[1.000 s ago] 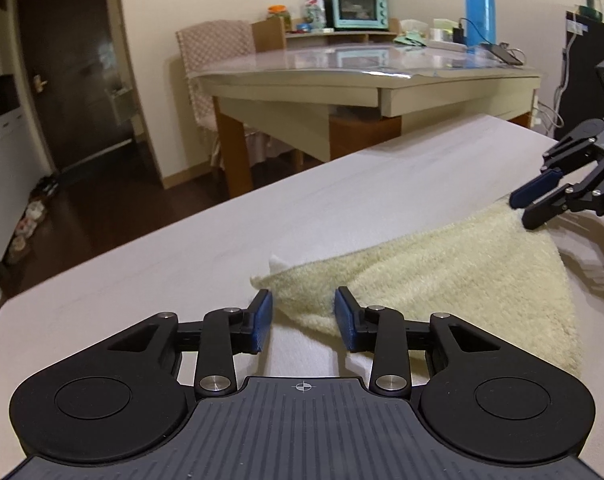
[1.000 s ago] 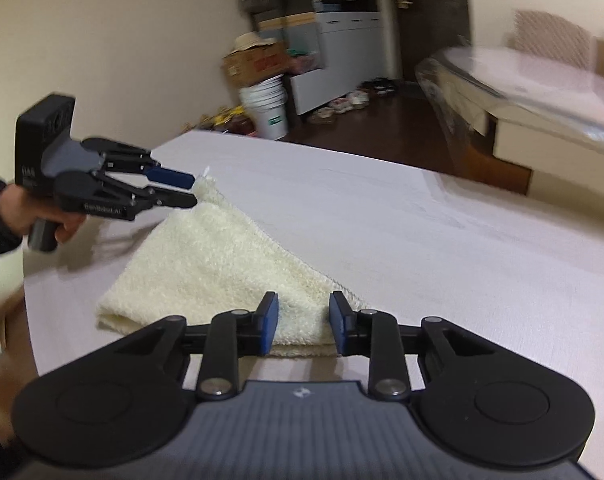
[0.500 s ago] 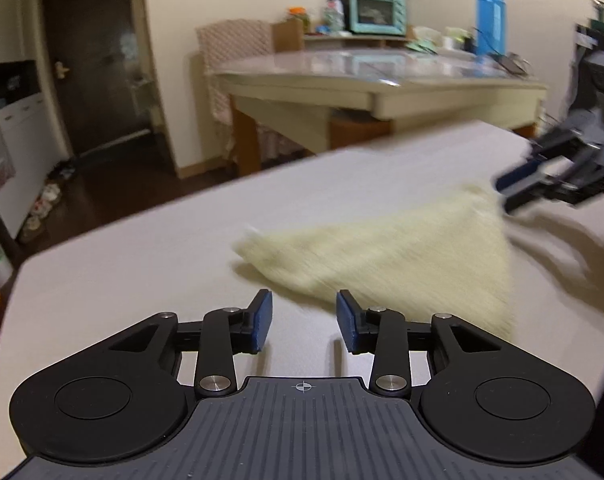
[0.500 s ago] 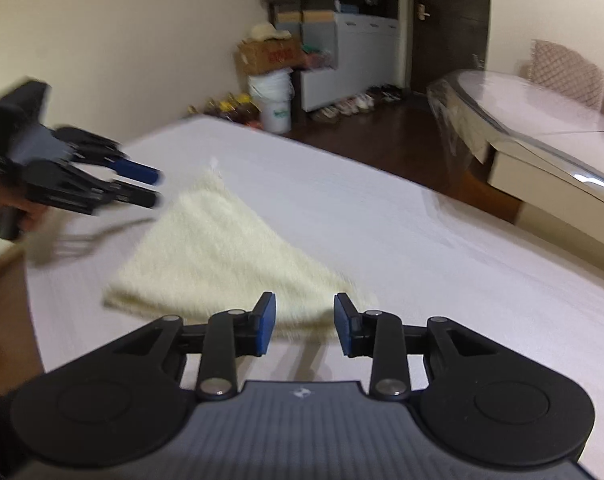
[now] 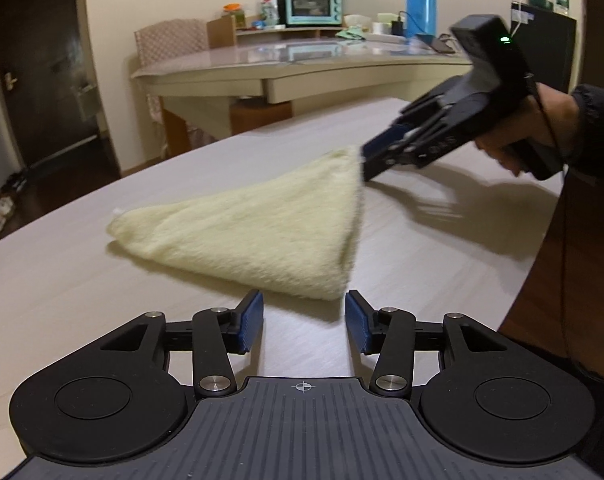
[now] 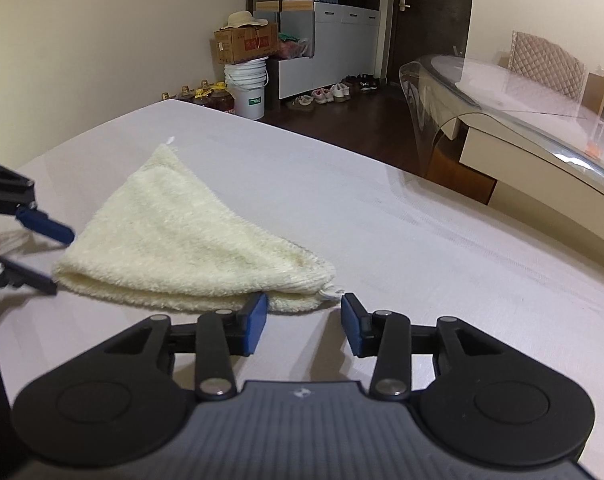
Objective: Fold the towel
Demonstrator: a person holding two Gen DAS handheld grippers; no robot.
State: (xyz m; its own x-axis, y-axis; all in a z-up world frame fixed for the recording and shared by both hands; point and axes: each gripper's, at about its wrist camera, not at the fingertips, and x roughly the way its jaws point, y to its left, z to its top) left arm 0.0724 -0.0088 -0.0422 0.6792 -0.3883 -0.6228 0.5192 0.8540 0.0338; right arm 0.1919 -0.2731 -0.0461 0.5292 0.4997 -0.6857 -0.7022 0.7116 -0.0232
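Note:
A cream towel (image 5: 262, 232) lies folded into a triangle on the pale table (image 5: 62, 280). My left gripper (image 5: 304, 322) is open, and the towel's near corner sits just ahead of the gap between its fingers. The right gripper (image 5: 366, 166), held in a hand, points at the towel's far right corner. In the right wrist view the towel (image 6: 182, 240) spreads away to the left, its tagged corner just in front of my open right gripper (image 6: 304, 326). The left gripper (image 6: 62, 262) shows at the left edge, open beside the towel's thick folded corner.
The table's rounded edge (image 5: 542, 248) runs close on the right, by the person's dark sleeve (image 5: 594, 128). Behind stands a glass-topped table (image 5: 302, 60) with a chair, a small oven and a blue bottle (image 5: 421, 2). A bucket (image 6: 247, 90), boxes and shoes sit on the floor.
My left gripper has drawn back from the towel's left corner and swung round to face its near corner. The right gripper has stayed by its corner. Both have stayed open.

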